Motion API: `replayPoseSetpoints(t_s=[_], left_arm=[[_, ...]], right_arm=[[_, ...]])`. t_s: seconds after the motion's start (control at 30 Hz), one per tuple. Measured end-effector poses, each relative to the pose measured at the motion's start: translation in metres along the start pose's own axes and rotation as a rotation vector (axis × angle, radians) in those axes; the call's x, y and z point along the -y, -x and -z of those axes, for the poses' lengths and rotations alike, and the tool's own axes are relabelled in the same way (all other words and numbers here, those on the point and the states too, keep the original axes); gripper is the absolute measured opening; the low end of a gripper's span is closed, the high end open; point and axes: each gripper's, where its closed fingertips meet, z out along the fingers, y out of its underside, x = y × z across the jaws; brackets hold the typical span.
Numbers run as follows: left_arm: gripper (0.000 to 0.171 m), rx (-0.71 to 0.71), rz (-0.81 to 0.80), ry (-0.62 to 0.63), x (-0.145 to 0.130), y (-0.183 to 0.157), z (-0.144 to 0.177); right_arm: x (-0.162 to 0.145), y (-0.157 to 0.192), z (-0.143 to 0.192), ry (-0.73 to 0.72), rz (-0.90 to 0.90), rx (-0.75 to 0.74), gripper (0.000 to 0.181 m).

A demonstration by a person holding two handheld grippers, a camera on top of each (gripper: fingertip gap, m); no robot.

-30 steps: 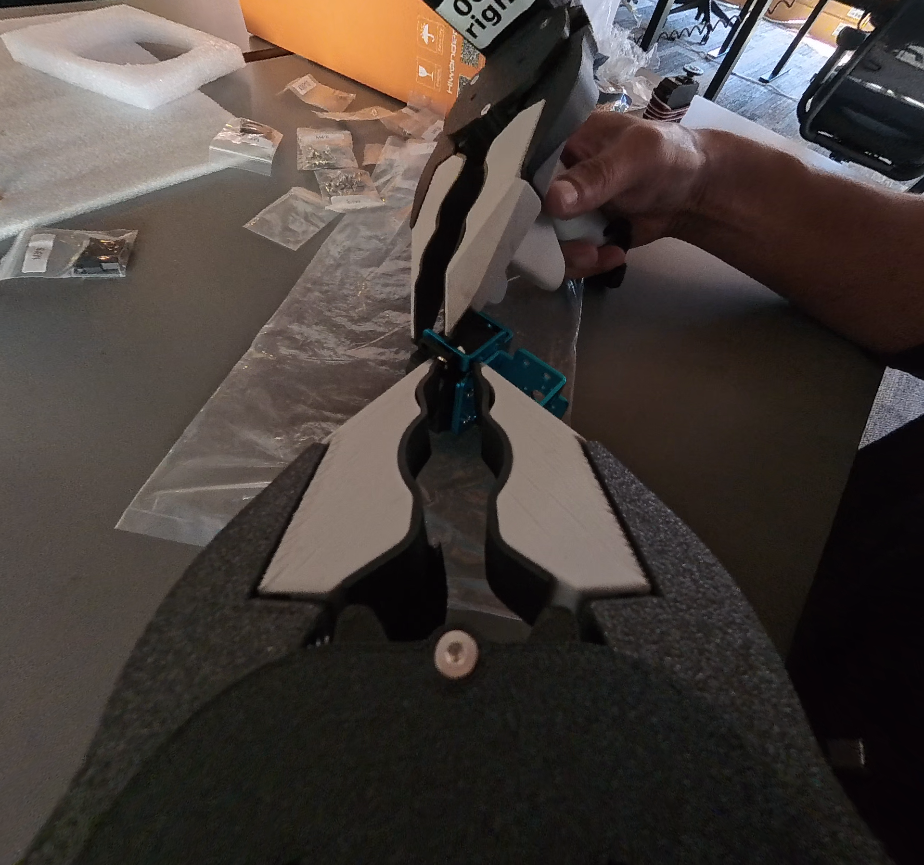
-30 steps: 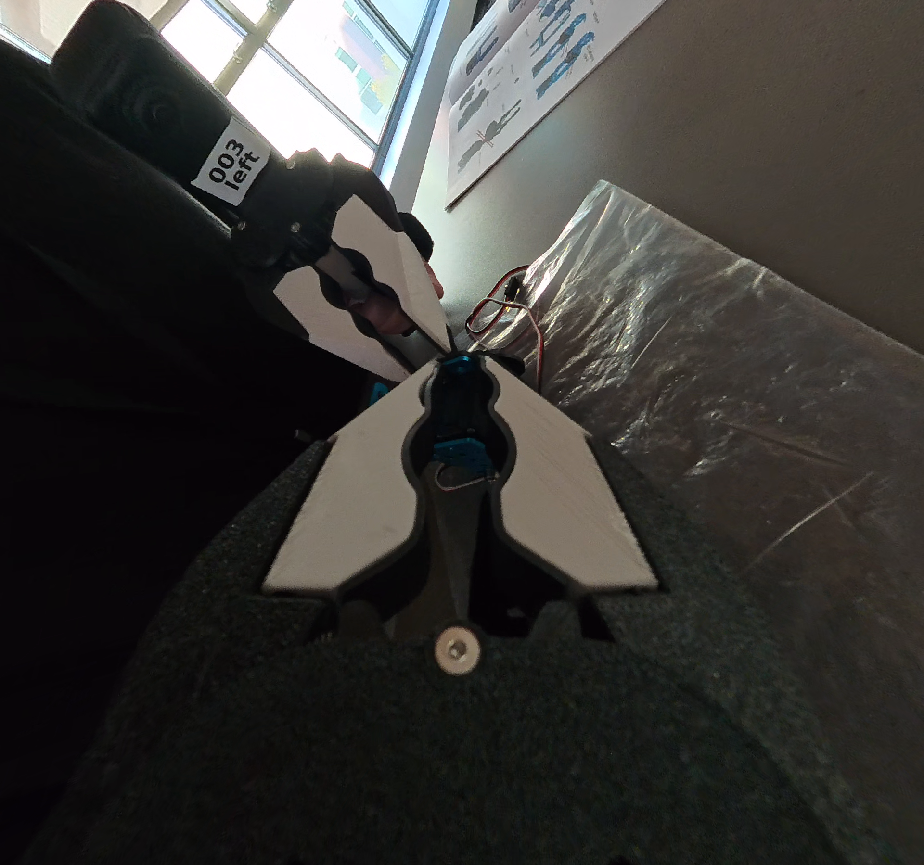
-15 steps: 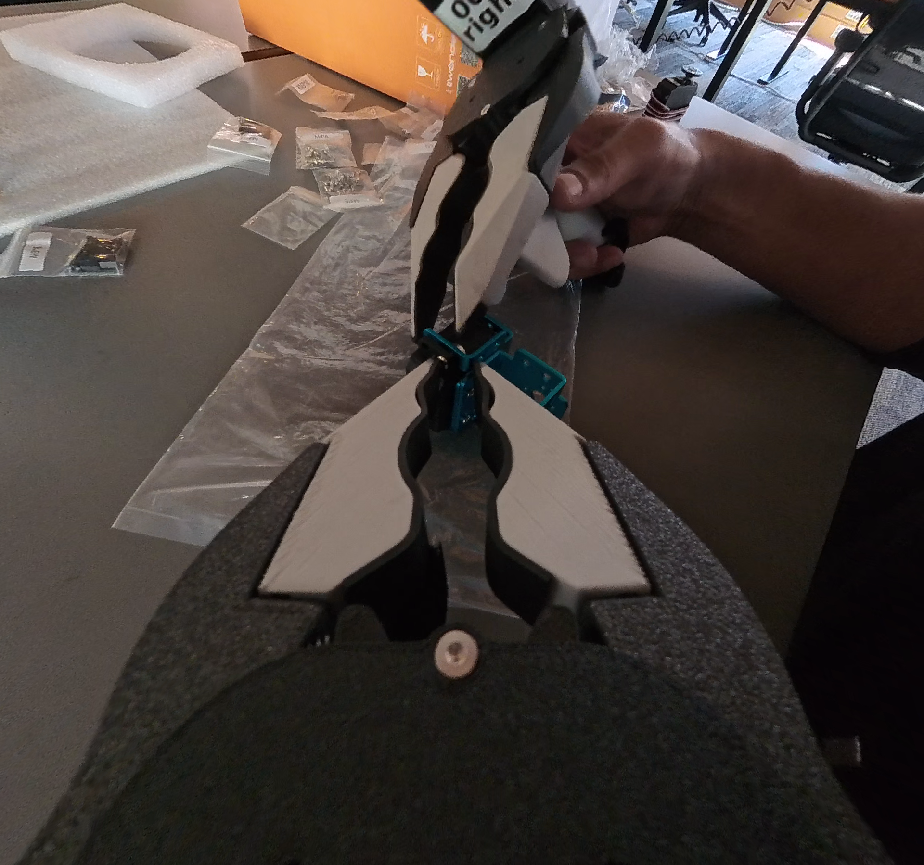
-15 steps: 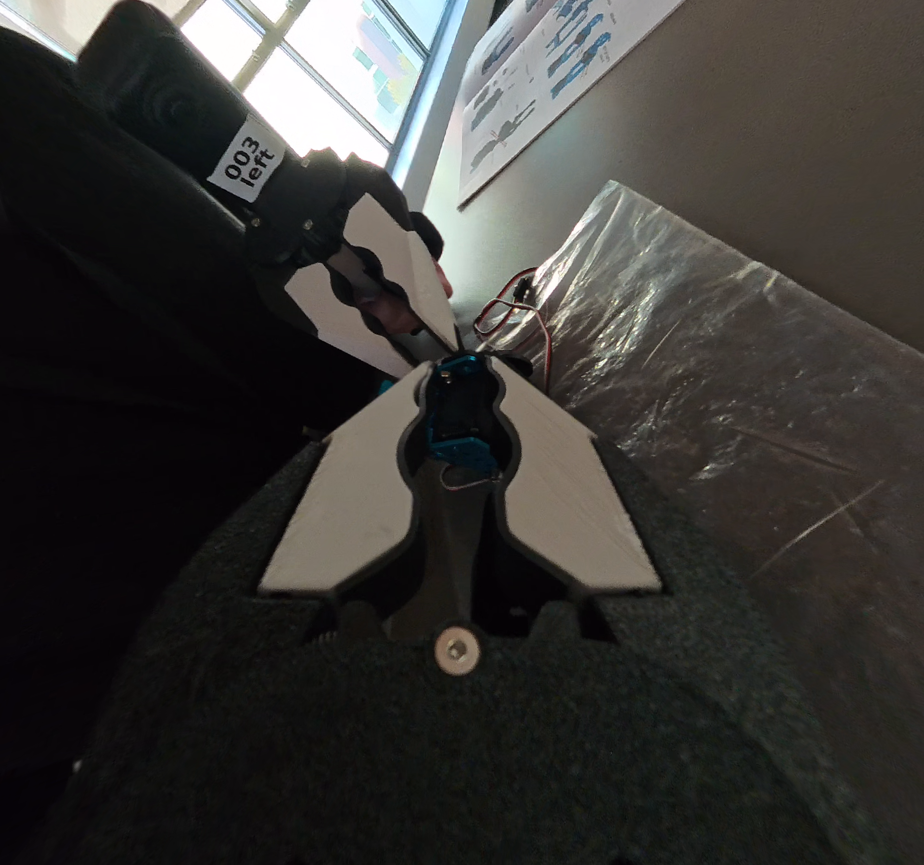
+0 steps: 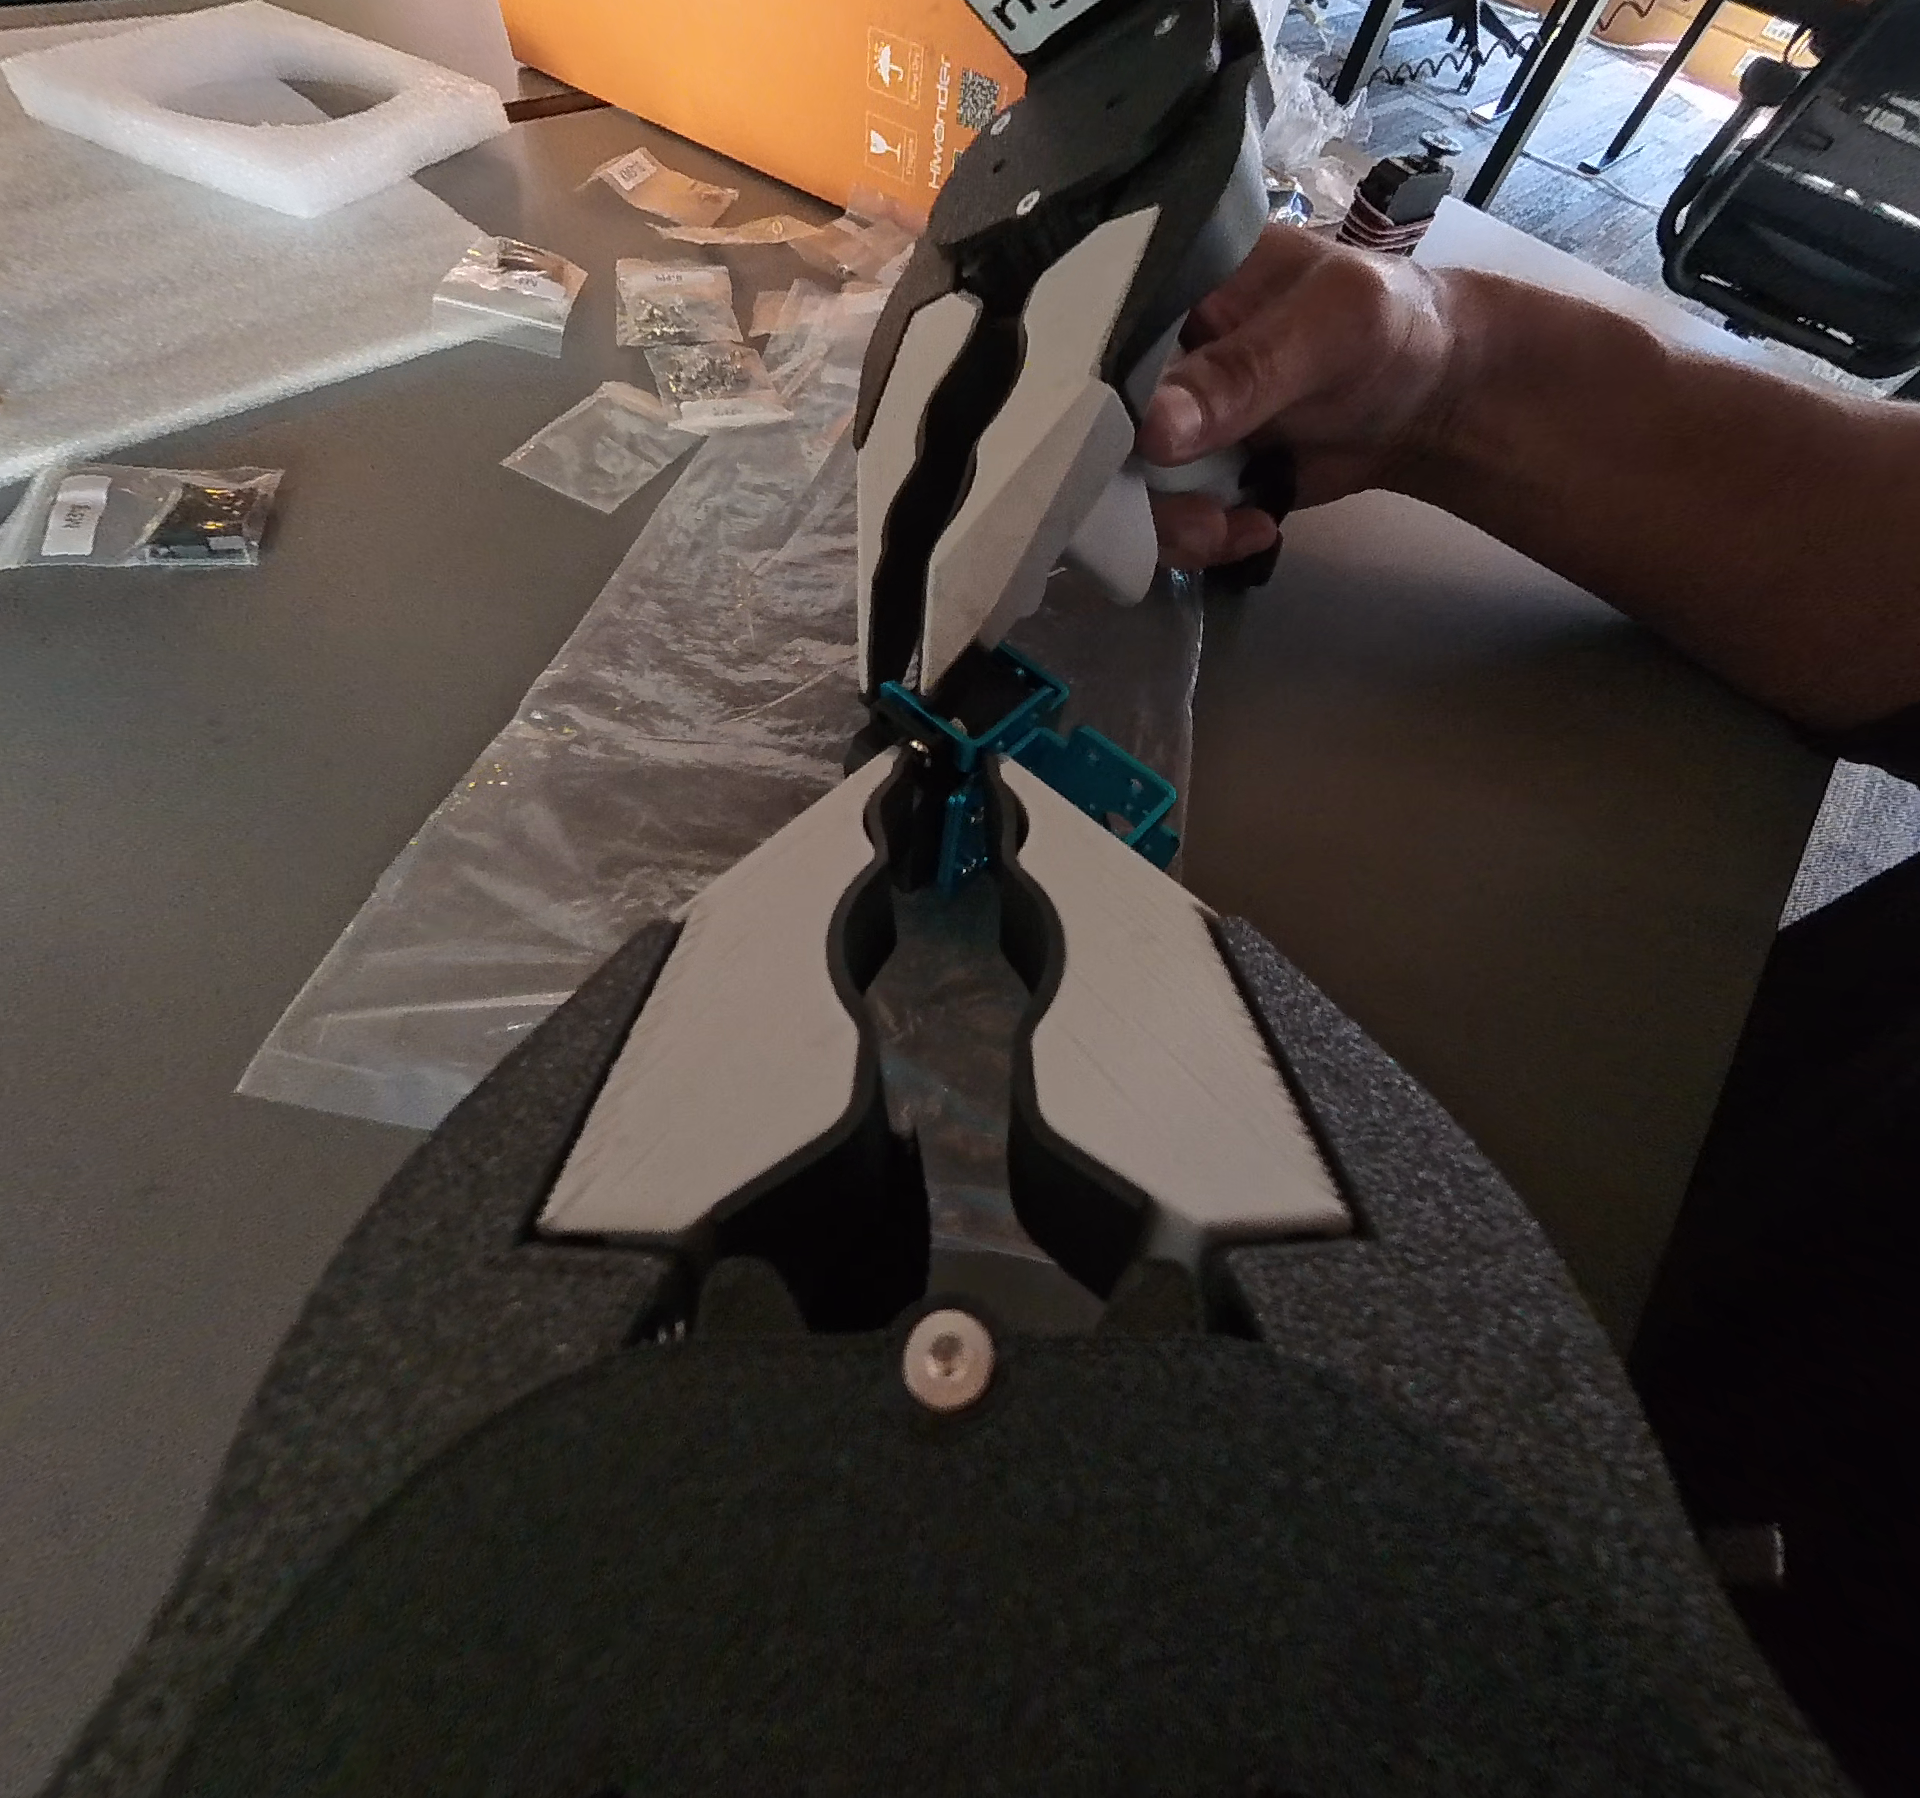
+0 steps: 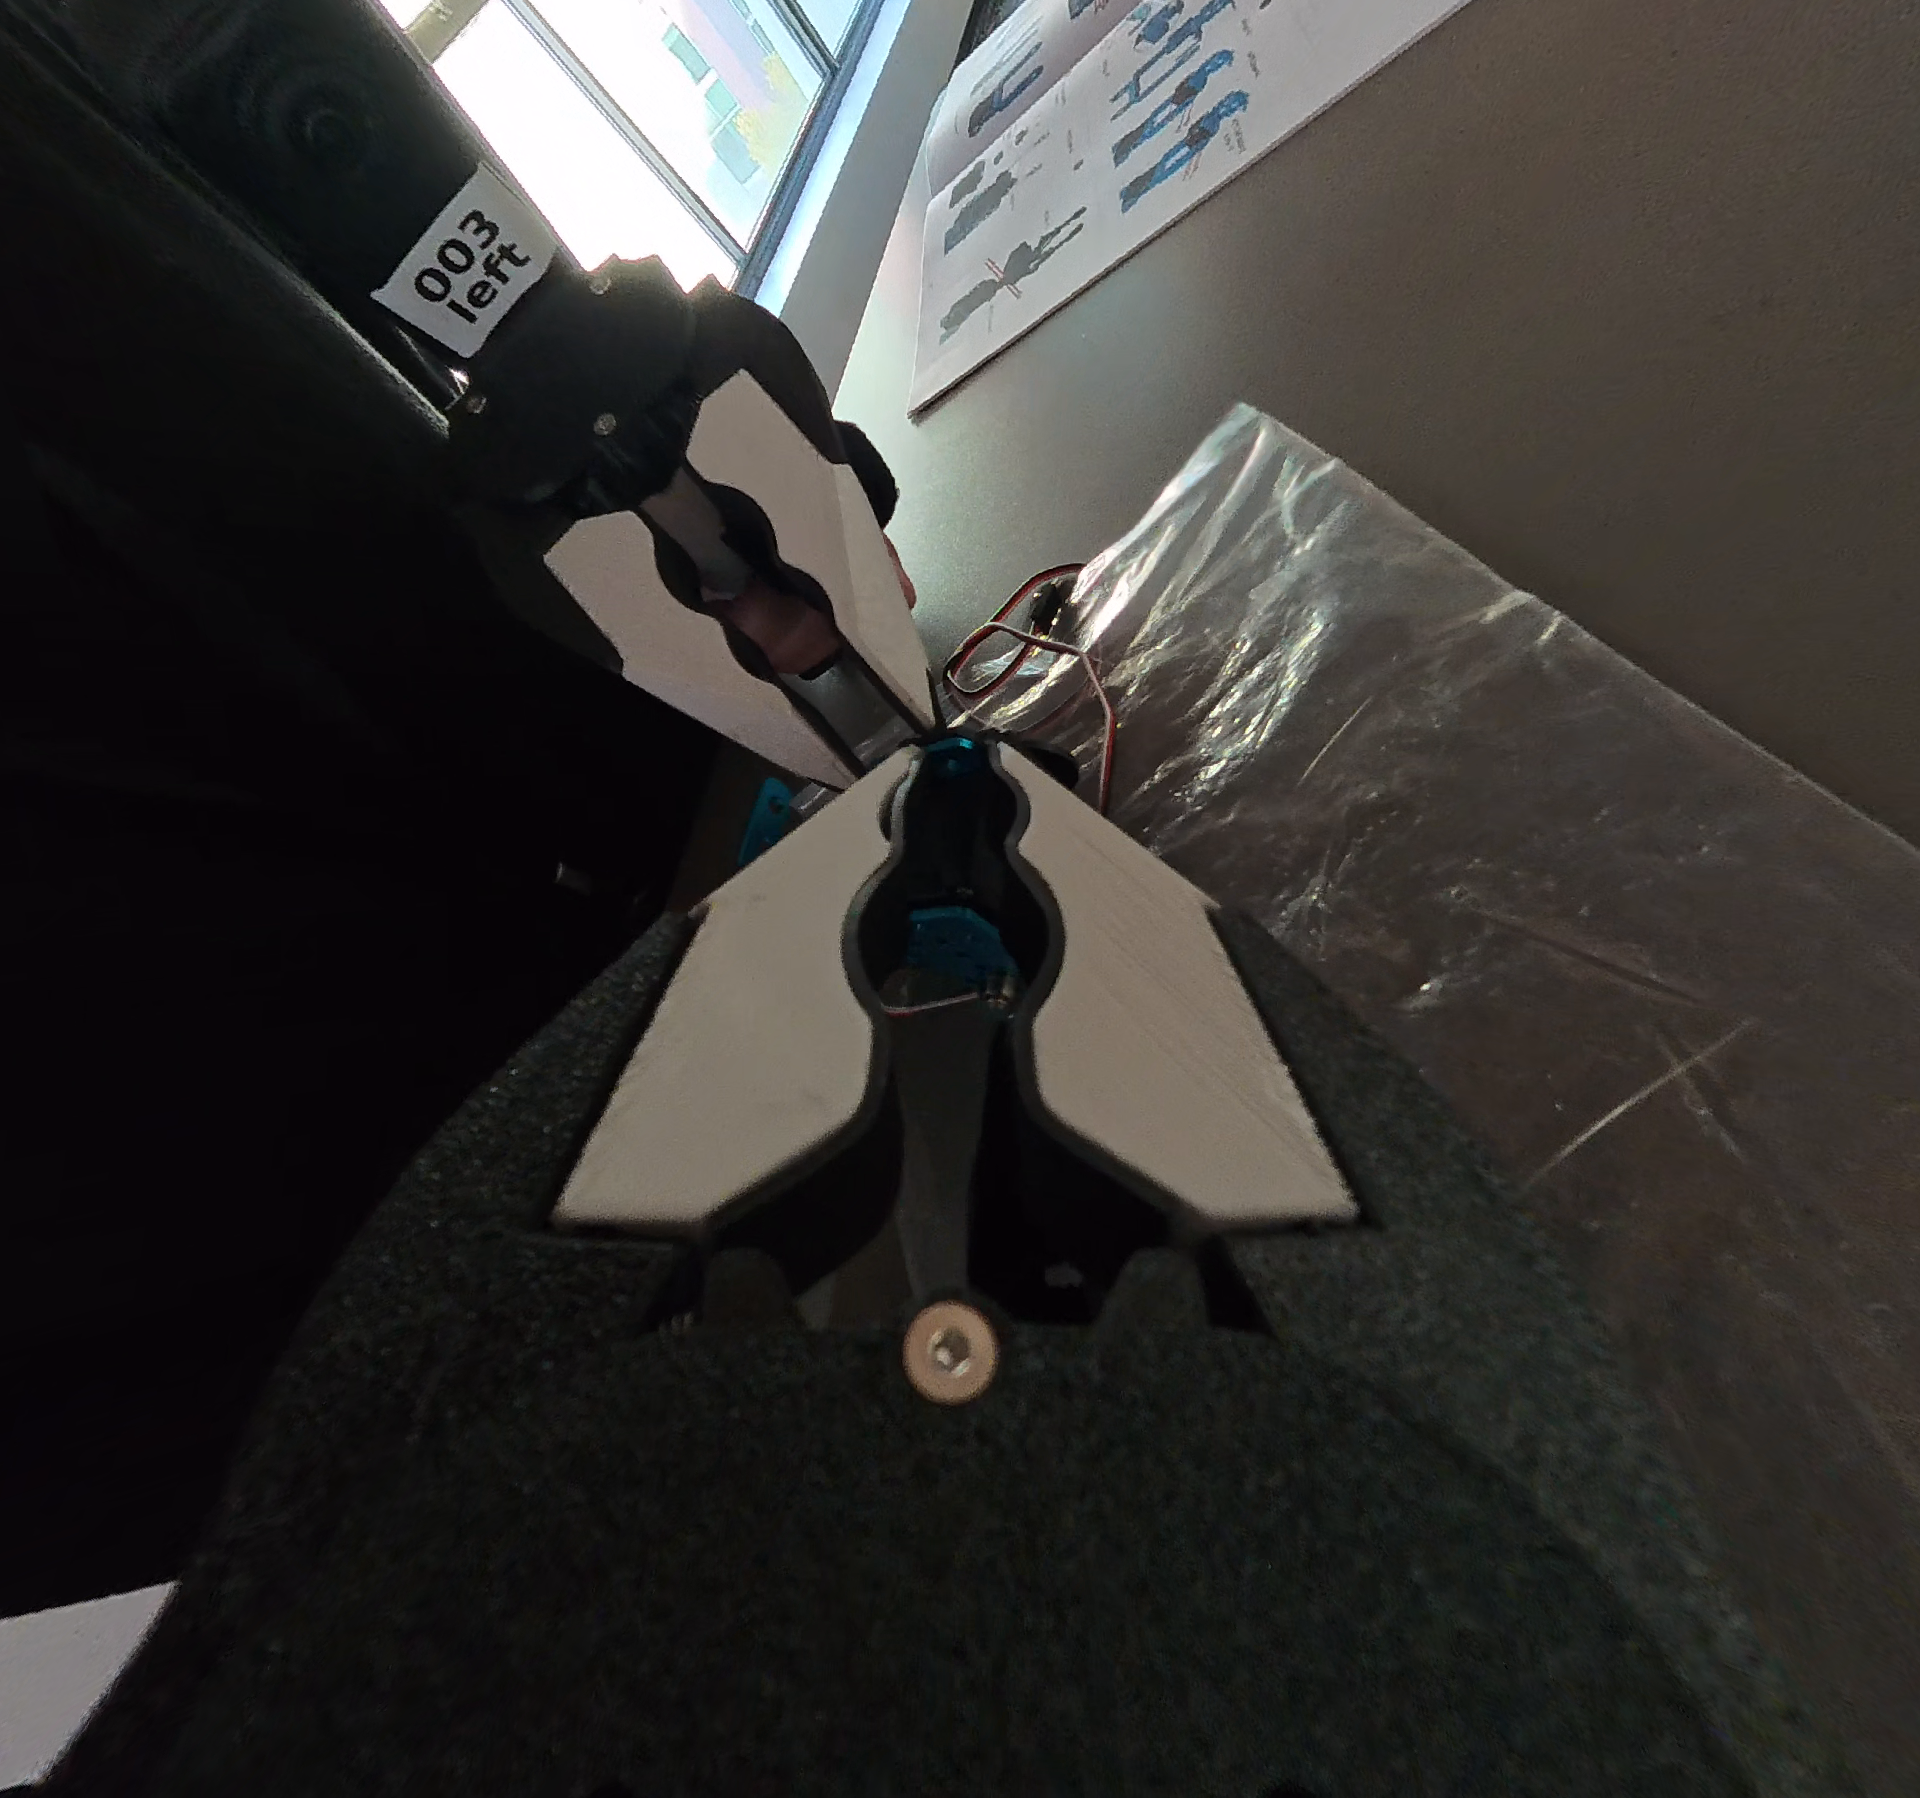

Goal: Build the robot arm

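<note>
A blue metal bracket assembly (image 5: pixel 1101 782) with a black servo in it is held just above a clear plastic bag (image 5: pixel 644 792) on the grey table. My left gripper (image 5: pixel 945 772) is shut on its near end. My right gripper (image 5: pixel 902 683) comes down from above, held by a hand (image 5: pixel 1309 377), and is shut on the top of the same assembly. In the right wrist view the right gripper (image 6: pixel 958 751) clamps the blue bracket (image 6: pixel 951 943), and the left gripper (image 6: pixel 891 749) meets it from the upper left. Red and white servo wires (image 6: pixel 1023 652) trail behind.
An orange box (image 5: pixel 727 13) stands at the back, with a white foam frame (image 5: pixel 260 107) at the far left. Several small bags of screws (image 5: pixel 675 335) lie between them. A printed instruction sheet (image 6: pixel 1195 86) lies beyond the plastic bag (image 6: pixel 1455 709). Chairs and desks stand at the far right. Left and right tips are no more than a few centimetres apart.
Both grippers keep their hold on the blue assembly. The right gripper has tilted slightly; the assembly stays about where it was.
</note>
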Motion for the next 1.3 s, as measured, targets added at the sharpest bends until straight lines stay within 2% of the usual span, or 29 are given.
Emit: replayPoseSetpoints(t_s=[0.13,0.3,0.37,0.43,0.6,0.73,0.83,0.97,1.03,1.17,1.3], left_arm=[[0.013,0.001,-0.001,0.000,0.000,0.000,0.000],[0.013,0.006,-0.003,0.001,0.000,0.001,0.000],[0.013,0.000,0.000,0.004,0.000,0.001,0.001],[0.012,-0.007,0.002,0.011,-0.001,0.001,0.002],[0.015,-0.070,0.029,0.018,-0.003,-0.004,0.009],[0.021,-0.111,0.027,0.033,-0.006,-0.005,0.021],[0.022,-0.065,-0.051,0.073,-0.017,0.017,0.044],[0.020,-0.017,-0.176,0.247,-0.052,0.051,0.065],[0.020,-0.037,-0.168,0.291,-0.062,0.054,0.069],[0.020,-0.047,-0.175,0.315,-0.065,0.057,0.070],[0.015,-0.048,-0.157,0.326,-0.060,0.060,0.061]], right_arm=[[0.000,0.000,0.000,0.001,0.000,-0.003,0.008],[0.002,-0.002,0.000,-0.020,-0.091,0.044,0.010],[0.004,-0.006,0.001,-0.021,-0.099,0.012,0.029],[0.010,-0.001,0.005,-0.041,-0.072,0.013,0.025],[0.014,0.008,0.014,-0.052,-0.013,-0.016,0.041],[0.010,0.015,0.007,-0.003,0.063,-0.089,0.038],[0.014,0.014,0.013,-0.027,0.126,-0.209,0.032],[0.016,0.015,0.023,-0.120,0.106,-0.263,0.031],[0.017,0.011,0.028,-0.164,0.093,-0.296,0.030],[0.018,0.002,0.039,-0.191,0.098,-0.366,0.024],[0.016,-0.002,0.039,-0.198,0.059,-0.342,0.024]])
